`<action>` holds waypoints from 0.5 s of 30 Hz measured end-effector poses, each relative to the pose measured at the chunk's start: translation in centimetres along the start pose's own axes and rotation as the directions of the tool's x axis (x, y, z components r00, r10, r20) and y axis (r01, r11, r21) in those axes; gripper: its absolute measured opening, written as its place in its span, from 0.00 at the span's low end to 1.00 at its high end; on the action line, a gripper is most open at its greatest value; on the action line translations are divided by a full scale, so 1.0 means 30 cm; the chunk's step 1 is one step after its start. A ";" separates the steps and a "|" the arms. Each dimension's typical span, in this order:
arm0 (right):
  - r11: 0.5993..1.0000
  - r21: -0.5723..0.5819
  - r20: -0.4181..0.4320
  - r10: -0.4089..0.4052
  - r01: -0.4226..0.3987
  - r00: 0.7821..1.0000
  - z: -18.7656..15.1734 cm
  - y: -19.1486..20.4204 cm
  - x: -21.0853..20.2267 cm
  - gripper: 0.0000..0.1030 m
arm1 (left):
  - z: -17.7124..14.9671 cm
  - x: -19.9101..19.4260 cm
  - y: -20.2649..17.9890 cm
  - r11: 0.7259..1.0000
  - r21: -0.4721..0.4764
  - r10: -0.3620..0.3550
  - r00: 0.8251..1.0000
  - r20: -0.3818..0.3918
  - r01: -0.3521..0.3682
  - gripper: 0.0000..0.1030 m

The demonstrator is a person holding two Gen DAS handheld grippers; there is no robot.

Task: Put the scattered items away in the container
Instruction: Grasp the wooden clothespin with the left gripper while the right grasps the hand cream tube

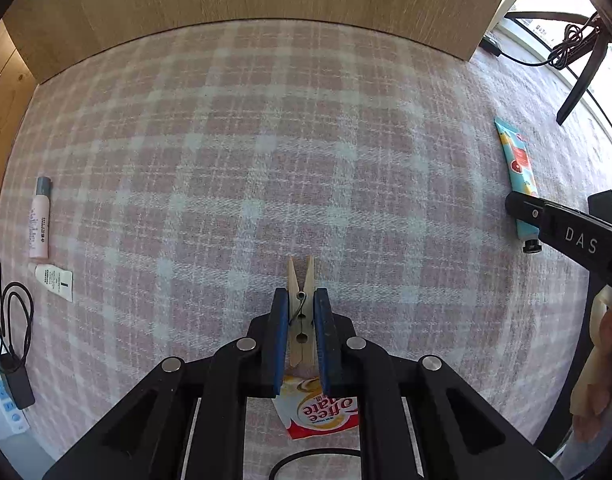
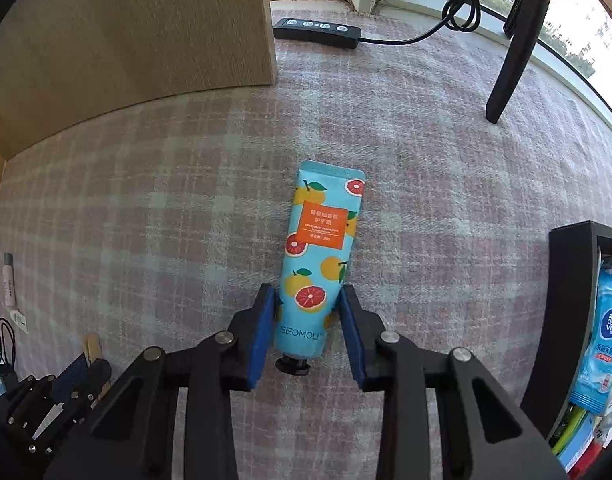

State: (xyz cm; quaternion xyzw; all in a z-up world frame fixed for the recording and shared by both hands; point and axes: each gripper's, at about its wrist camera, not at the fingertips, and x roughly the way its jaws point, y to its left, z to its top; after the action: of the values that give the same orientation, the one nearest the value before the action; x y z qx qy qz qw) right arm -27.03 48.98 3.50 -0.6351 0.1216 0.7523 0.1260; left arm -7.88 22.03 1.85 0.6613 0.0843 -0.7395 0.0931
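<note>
left gripper (image 1: 300,300) clamped on wooden clothespin (image 1: 301,312) — above pink plaid cloth (image 1: 265,160) | right gripper (image 2: 308,300) jaws apart, straddling hand-cream tube (image 2: 318,264) lying flat — pads beside it, contact unclear | black container (image 2: 566,320) to the right, tissue pack (image 2: 602,344) inside

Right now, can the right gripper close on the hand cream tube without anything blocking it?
Probably yes. The right gripper is open and already straddles the tube near its cap end, with only bare cloth beside it.
</note>
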 end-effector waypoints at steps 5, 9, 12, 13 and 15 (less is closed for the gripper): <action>0.999 0.023 0.002 0.047 -0.047 0.999 -0.023 -0.035 -0.017 0.27 | -0.004 -0.024 0.044 0.999 -0.032 -0.012 1.000 0.008 0.012 0.11; 0.998 0.029 0.030 0.055 -0.056 0.998 -0.062 -0.067 -0.057 0.27 | -0.015 -0.064 0.034 1.000 -0.022 -0.015 1.000 0.027 0.015 0.11; 0.997 0.044 0.058 0.065 -0.067 0.996 -0.089 -0.098 -0.106 0.27 | -0.033 -0.103 -0.007 0.999 0.001 -0.034 0.999 0.036 0.034 0.11; 0.996 0.047 0.069 0.068 -0.071 0.995 -0.099 -0.109 -0.124 0.27 | -0.041 -0.118 -0.030 0.999 0.017 -0.042 0.998 0.042 0.041 0.11; 0.995 0.059 0.092 0.075 -0.081 0.993 -0.129 -0.144 -0.173 0.27 | -0.059 -0.152 -0.087 0.998 0.050 -0.052 0.997 0.055 0.049 0.11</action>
State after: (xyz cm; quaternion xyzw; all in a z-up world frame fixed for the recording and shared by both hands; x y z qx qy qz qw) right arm -21.12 51.53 7.89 -0.5913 0.1641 0.7801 0.1218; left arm -6.33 25.13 6.18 0.6398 0.0801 -0.7619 0.0607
